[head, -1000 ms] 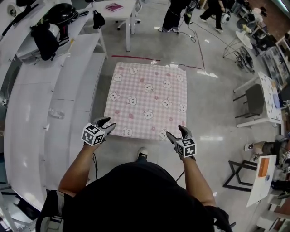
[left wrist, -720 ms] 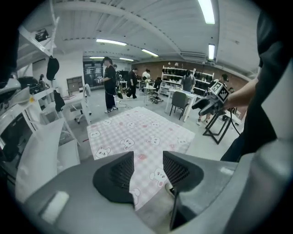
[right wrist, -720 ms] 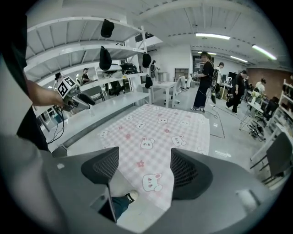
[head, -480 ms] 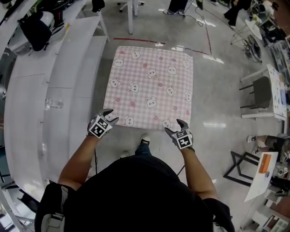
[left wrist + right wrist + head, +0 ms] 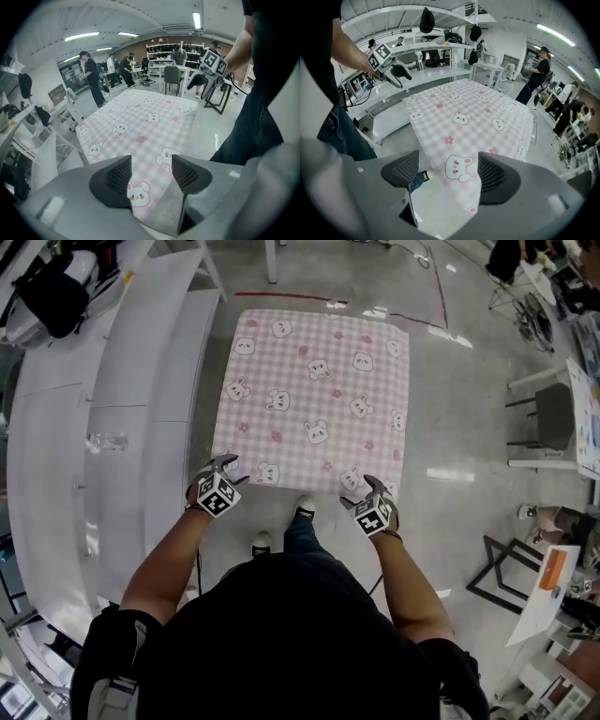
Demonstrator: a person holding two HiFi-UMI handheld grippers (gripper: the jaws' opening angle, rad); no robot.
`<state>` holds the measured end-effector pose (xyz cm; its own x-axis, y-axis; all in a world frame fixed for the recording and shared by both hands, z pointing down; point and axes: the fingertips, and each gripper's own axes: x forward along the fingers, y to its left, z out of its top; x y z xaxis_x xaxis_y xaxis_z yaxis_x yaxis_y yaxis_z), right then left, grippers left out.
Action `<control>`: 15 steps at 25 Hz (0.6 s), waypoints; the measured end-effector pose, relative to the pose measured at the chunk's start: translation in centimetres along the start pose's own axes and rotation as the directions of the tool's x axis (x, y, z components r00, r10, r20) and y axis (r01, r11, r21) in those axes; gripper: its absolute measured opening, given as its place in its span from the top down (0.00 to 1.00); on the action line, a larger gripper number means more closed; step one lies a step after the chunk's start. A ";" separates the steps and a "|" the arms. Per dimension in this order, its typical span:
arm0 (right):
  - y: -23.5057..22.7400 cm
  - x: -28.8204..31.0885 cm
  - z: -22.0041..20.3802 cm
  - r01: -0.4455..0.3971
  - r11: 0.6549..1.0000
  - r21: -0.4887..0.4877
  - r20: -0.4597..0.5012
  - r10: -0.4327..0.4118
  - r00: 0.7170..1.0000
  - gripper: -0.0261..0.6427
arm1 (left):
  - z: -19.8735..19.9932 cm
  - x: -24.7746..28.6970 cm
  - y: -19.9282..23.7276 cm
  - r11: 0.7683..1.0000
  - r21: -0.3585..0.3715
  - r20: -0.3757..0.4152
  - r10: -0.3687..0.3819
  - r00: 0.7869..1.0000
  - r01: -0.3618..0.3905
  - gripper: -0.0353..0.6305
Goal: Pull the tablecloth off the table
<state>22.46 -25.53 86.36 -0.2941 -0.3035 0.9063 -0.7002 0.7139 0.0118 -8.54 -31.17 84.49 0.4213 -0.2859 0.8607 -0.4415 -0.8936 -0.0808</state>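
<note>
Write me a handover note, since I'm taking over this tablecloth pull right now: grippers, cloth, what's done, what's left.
Left gripper: open, empty, at the tablecloth's near left corner.
Right gripper: open, jaws have just been opening, nothing pressed between them, at the near right corner.
Tablecloth: spread flat, not gripped.
Done: both grippers lined up at the near edge.
Left: probably close on both corners, then pull the cloth off toward you.
</note>
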 end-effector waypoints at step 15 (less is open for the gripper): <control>1.7 4.8 -4.8 -0.034 0.997 -0.070 -0.165 0.022 0.986 0.31 | -4.2 6.9 -4.3 0.991 0.127 -0.191 -0.010 0.981 0.035 0.42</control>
<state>22.98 -22.72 92.74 -0.1984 -0.1795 0.9635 -0.6425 0.7662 0.0105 -7.07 -27.85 92.94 0.2662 -0.2055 0.9418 -0.3221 -0.9398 -0.1140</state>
